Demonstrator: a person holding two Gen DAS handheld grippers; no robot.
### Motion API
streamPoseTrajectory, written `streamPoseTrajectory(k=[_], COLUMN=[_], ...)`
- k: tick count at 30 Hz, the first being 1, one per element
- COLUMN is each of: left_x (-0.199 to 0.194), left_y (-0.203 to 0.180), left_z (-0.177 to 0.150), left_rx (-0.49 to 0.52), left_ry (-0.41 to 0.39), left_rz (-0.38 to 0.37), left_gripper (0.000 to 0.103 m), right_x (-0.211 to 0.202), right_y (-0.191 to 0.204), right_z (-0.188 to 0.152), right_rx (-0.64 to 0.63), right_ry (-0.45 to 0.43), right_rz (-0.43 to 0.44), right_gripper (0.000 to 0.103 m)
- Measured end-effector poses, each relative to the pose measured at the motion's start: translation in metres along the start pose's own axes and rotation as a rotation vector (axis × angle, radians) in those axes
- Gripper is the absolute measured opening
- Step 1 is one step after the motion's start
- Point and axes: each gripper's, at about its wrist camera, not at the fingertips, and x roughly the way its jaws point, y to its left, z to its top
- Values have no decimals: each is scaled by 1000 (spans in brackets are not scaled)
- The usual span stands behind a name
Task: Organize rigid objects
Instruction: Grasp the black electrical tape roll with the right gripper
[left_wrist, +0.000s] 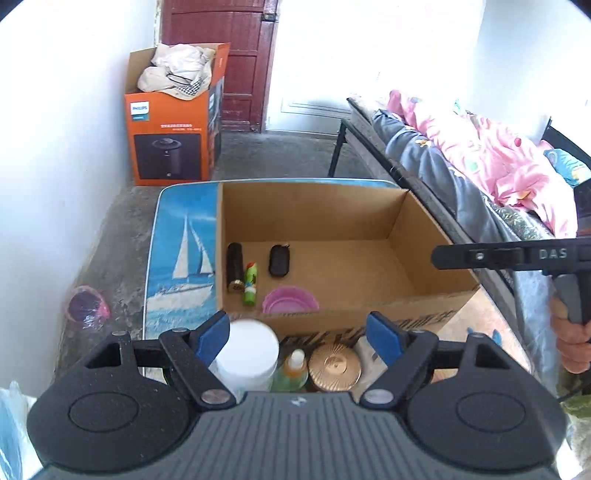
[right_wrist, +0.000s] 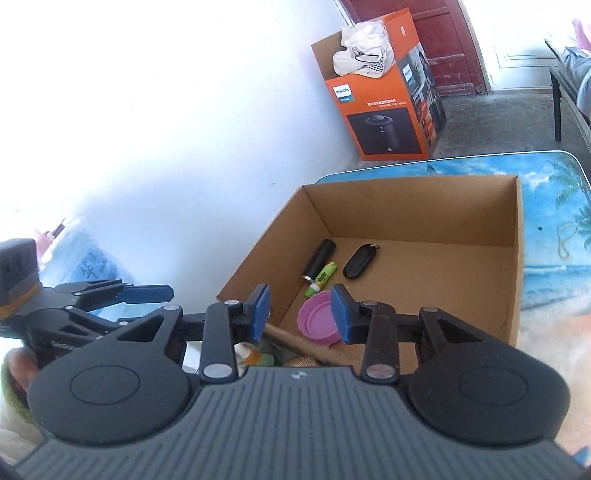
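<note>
While both tools hang empty, left gripper (left_wrist: 297, 332) spread wide above a white jar (left_wrist: 246, 354), right gripper (right_wrist: 300, 314) parted before the cardboard box (right_wrist: 517, 258), pink lid (right_wrist: 317, 317) ahead.

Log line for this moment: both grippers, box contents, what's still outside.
left gripper: open, empty | right gripper: open, empty | cardboard box: black tube, green lighter, black fob, pink lid | outside: white jar, gold lid

Four items in cardboard box (left_wrist: 436, 221)
</note>
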Motion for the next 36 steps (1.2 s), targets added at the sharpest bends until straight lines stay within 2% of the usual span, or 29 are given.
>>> streamPoseTrajectory(k=[3,8,14,18,25,30,36], left_x=[9,40,64,80,85,83,80], left_y=[1,1,-12,-17,-23,-24,-23], left_z=[-33,-76,-105,-116,-124,-126,-127], left_rx=[-16,-38,44,98,123,149,173], left_ry=[48,189,239,257,229,199,174], left_rz=[23,-13,-9,20,72,52,28], left_gripper=[82,82,82,81,71,65,65], right_x=[10,59,106,122,148,155,157], right_y=[9,19,39,48,53,59,70], right_z=[-39,-92,-128,-136,-137,-136,-136], right_rx=[7,48,31,-26,-86,-90,-99], right_ry=[36,136,222,224,277,291,291], right_rz=[0,-5,-36,-67,-105,-119,-169], right_gripper=[35,35,34,32,24,17,16])
